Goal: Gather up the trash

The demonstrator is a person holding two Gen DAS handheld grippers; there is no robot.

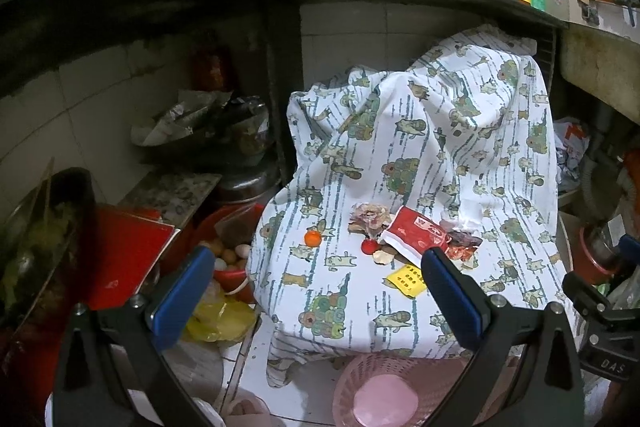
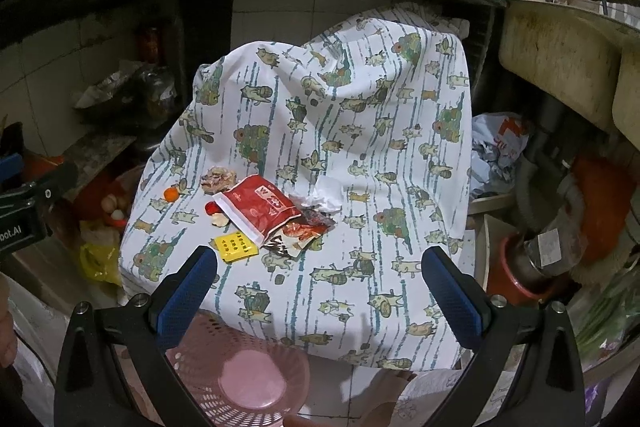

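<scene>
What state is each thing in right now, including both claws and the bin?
left claw: open, empty
right claw: open, empty
pink basket: upright on the floor, looks empty
red packet: torn open, lying flat on the cloth
yellow packet: flat on the cloth
white tissue: crumpled
orange cap: loose, apart from the pile

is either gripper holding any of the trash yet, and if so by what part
Nothing is held. The left gripper and right gripper are both open and empty, and the red packet lies on the patterned cloth.
</scene>
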